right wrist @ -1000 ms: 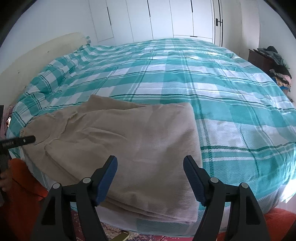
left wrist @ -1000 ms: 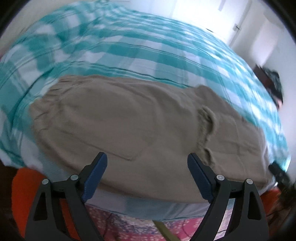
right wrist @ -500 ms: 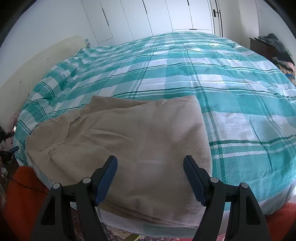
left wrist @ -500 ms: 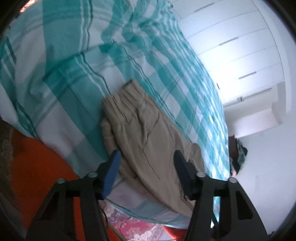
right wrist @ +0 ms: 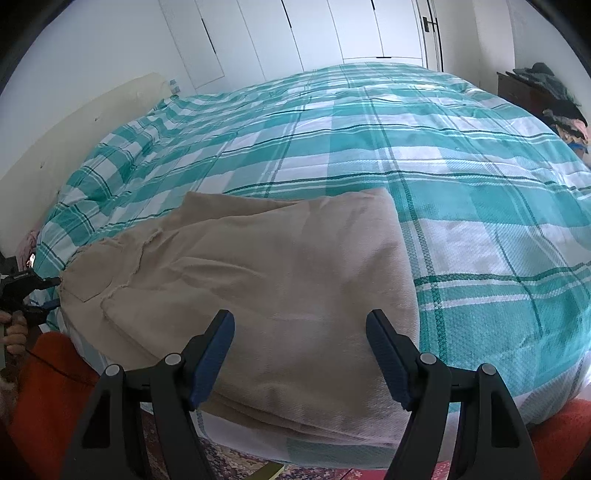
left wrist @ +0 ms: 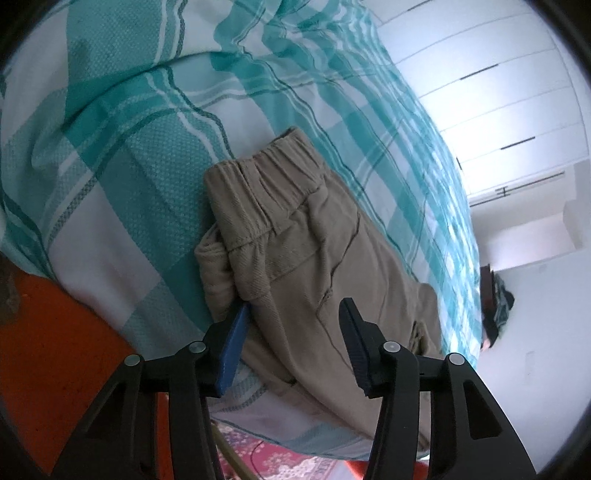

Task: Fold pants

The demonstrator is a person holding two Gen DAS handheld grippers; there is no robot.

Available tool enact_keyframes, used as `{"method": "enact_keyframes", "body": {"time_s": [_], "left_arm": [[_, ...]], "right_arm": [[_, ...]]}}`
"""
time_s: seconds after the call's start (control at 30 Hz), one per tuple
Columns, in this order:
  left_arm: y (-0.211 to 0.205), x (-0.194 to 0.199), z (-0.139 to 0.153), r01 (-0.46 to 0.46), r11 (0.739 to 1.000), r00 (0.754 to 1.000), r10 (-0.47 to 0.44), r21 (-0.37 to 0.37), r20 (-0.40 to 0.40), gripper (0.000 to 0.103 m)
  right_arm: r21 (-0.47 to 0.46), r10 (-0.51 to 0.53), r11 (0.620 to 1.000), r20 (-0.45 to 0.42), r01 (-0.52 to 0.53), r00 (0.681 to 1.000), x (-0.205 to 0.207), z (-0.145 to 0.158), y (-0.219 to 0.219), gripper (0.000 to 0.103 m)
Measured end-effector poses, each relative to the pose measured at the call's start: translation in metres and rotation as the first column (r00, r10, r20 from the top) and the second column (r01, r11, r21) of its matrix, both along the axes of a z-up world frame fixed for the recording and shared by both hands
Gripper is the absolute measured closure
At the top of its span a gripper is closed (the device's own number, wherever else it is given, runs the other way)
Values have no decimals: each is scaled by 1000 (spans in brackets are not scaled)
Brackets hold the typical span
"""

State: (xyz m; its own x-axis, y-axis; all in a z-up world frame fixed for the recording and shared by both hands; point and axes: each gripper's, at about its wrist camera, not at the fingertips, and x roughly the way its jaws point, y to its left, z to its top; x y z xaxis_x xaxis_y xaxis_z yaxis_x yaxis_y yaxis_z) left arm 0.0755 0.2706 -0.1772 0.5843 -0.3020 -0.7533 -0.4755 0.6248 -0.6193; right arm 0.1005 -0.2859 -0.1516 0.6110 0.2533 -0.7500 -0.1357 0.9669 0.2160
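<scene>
On the plaid bedspread (right wrist: 424,155), tan pants (right wrist: 277,280) lie folded.

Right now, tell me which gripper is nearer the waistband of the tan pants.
Left. The left gripper is at the waistband end of the pants, fingers closing around the fabric there. The right gripper hovers open over the opposite, folded end.

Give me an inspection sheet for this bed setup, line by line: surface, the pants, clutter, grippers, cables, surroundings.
Surface: bed with teal checked cover.
Job's things: beige pants lying folded at the bed's near edge, waistband toward the left gripper.
Clutter: heap of clothes on a dark cabinet.
Grippers: left gripper closing around the waist-end fabric; right gripper open over the pants.
Cables: nothing seen.
Surroundings: white wardrobe doors, patterned rug.
</scene>
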Motion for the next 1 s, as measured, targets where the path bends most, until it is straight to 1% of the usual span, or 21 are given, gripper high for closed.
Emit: {"method": "enact_keyframes", "body": {"time_s": [0.03,0.13,0.17,0.2,0.23,0.27,0.33,0.47,0.53,0.57,0.6,0.63,0.7,0.73,0.8,0.83,0.87,0.9,0.93,1.0], "left_arm": [[0,-1,0,0,1000,1000,0,-1,1,55],[2,-2,1,-12,1000,1000,12,-8,7,65],[4,-4,0,-20,1000,1000,20,-11,8,73],[6,-4,-2,-25,1000,1000,25,-6,-1,78],[8,-4,-5,-35,999,999,35,-3,-16,91],[11,-5,-10,-52,998,998,52,-22,-25,96],[15,-10,-14,-80,995,997,79,-66,-13,100],[10,-27,6,-73,995,996,76,-68,43,102],[10,-28,3,-67,997,998,67,-38,9,102],[10,-23,-4,-56,998,998,56,-7,-26,102],[10,-21,-9,-54,999,998,53,-5,-46,102],[9,-19,-11,-56,998,997,55,-9,-57,101],[7,-20,-5,-52,999,998,52,-4,-44,101],[7,-22,0,-49,999,998,49,-6,-34,99],[11,-31,11,-72,997,997,73,-37,19,81],[15,-37,16,-100,994,993,102,-48,50,56],[19,-41,19,-133,990,989,135,-40,65,32],[22,-44,20,-159,987,985,160,-23,68,27],[26,-44,19,-169,986,984,169,-15,60,26],[27,-38,10,-158,987,987,159,-41,34,26]], "right_arm": [[-2,4,1000,1,-4,1000,0,0,0,30],[-7,15,1000,3,-15,1000,-1,1,1,30],[-7,16,1000,2,-16,1000,-1,0,1,30],[-6,17,1000,2,-17,1000,0,0,1,30],[-6,15,1000,2,-15,1000,-1,0,2,30],[-5,13,1000,1,-13,1000,-1,0,2,30],[-1,11,1000,-1,-11,1000,-1,0,2,30],[-7,14,1000,2,-14,1000,-1,0,3,30],[-7,13,1000,6,-13,1000,-3,1,2,30],[-3,11,1000,7,-11,1000,-3,1,1,30],[1,9,1000,5,-9,1000,-3,1,1,30],[9,6,1000,-1,-6,1000,-1,0,0,30],[13,2,1000,-9,-2,1000,3,-3,0,29],[7,4,1000,-7,-4,1000,3,-2,2,29],[7,16,1000,1,-16,1000,1,0,3,29],[4,20,1000,6,-20,1000,-1,1,4,29],[0,22,1000,9,-22,1000,-2,2,4,29],[0,21,1000,9,-21,1000,-3,2,3,29],[6,16,1000,8,-16,1000,-3,2,1,29],[24,3,1000,-1,-3,1000,0,0,-1,30]]}}
